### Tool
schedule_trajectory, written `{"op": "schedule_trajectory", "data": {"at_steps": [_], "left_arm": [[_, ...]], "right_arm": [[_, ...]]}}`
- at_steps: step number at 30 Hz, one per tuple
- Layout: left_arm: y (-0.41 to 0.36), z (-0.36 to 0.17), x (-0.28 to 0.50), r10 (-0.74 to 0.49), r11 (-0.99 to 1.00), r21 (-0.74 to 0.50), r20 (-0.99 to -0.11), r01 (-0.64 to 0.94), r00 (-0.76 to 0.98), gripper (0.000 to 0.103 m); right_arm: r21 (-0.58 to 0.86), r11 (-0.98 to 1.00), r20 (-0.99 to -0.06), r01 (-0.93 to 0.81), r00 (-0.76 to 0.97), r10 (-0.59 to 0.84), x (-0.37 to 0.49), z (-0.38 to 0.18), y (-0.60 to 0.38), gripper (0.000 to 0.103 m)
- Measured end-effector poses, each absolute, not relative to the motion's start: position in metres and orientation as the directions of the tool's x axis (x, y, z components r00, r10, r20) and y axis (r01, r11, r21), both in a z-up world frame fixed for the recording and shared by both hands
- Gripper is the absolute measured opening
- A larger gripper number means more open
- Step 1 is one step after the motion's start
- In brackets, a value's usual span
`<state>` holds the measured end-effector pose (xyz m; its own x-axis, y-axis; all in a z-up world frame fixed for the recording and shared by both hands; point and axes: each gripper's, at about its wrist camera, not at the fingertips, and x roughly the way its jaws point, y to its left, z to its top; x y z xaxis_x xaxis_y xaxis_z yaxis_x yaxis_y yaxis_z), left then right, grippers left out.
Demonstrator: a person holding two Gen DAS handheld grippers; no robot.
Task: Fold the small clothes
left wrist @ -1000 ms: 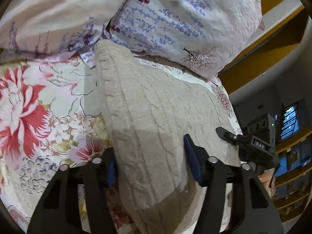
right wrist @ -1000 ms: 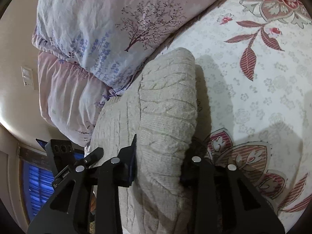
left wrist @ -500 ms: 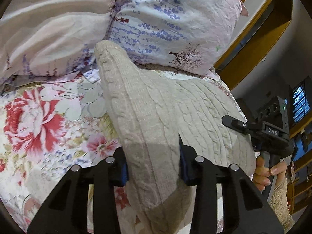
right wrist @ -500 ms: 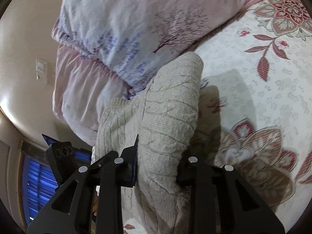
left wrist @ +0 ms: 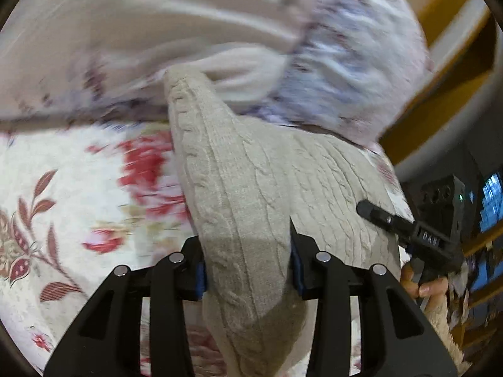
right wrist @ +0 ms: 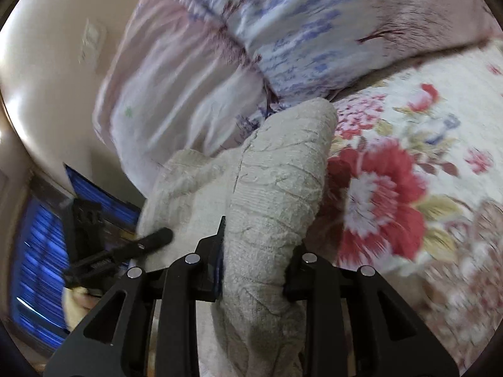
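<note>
Beige cable-knit sweater (left wrist: 251, 194) hangs pinched by left gripper (left wrist: 248, 270), jaws opening slightly, and right gripper (right wrist: 254, 264), pillows (right wrist: 283, 31) at twelve o'clock.

One sweater, two pillows, one bed.
One beige cable-knit sweater (left wrist: 239, 188), two pillows (right wrist: 314, 31) (right wrist: 176, 94), one floral bedspread (right wrist: 408, 157), and two hand-held grippers (left wrist: 248, 270) (right wrist: 254, 267).

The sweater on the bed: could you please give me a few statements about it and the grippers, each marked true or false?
1. The left gripper has the sweater between its pads. True.
2. The right gripper is empty. False: it clamps a bunch of the sweater too.
3. The sweater is a beige cable knit. True.
4. The bedspread is plain blue. False: it is pale with red flowers.
5. Pillows lie beyond the sweater. True.
</note>
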<state>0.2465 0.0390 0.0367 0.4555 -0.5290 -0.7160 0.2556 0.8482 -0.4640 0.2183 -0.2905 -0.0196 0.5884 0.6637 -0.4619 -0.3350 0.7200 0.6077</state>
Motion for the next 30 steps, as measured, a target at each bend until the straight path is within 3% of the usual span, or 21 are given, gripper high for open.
{"op": "schedule_trajectory", "data": {"at_steps": [2,4,9,13,14,18,21,25,30], "left_arm": [[0.051,0.014,0.257,-0.545,0.835,-0.516,-0.721,0.192,0.429,0.051],[0.058,0.004,0.261,-0.565,0.817,-0.551,-0.704,0.17,0.43,0.063],[0.062,0.023,0.246,-0.469,0.876,-0.444,-0.692,0.188,0.549,0.068],[0.055,0.049,0.225,-0.439,0.894,-0.374,-0.612,0.248,0.658,0.072],[0.05,0.054,0.217,-0.442,0.894,-0.351,-0.596,0.277,0.671,0.072],[0.026,0.061,0.201,-0.446,0.895,-0.271,-0.596,0.356,0.668,0.075],[0.013,0.058,0.196,-0.455,0.887,-0.247,-0.613,0.39,0.646,0.075],[0.003,0.048,0.198,-0.434,0.894,-0.22,-0.641,0.391,0.632,0.075],[-0.004,0.043,0.192,-0.393,0.906,-0.158,-0.657,0.393,0.644,0.078]], "right_arm": [[0.608,0.747,-0.518,-0.269,0.579,0.63,0.233,-0.033,-0.287,0.033],[0.666,0.704,-0.5,-0.249,0.551,0.668,0.238,-0.038,-0.295,0.037],[0.707,0.665,-0.444,-0.241,0.58,0.683,0.233,-0.028,-0.321,0.04],[0.714,0.664,-0.439,-0.223,0.595,0.673,0.239,-0.025,-0.322,0.04],[0.703,0.673,-0.447,-0.228,0.594,0.668,0.24,-0.026,-0.319,0.037],[0.582,0.764,-0.445,-0.279,0.677,0.586,0.237,-0.009,-0.306,0.009],[0.536,0.8,-0.421,-0.271,0.735,0.531,0.237,0.003,-0.305,0.009],[0.469,0.865,-0.547,-0.18,0.709,0.445,0.255,-0.02,-0.298,0.009],[0.424,0.888,-0.568,-0.178,0.711,0.414,0.25,-0.015,-0.293,0.015]]}}
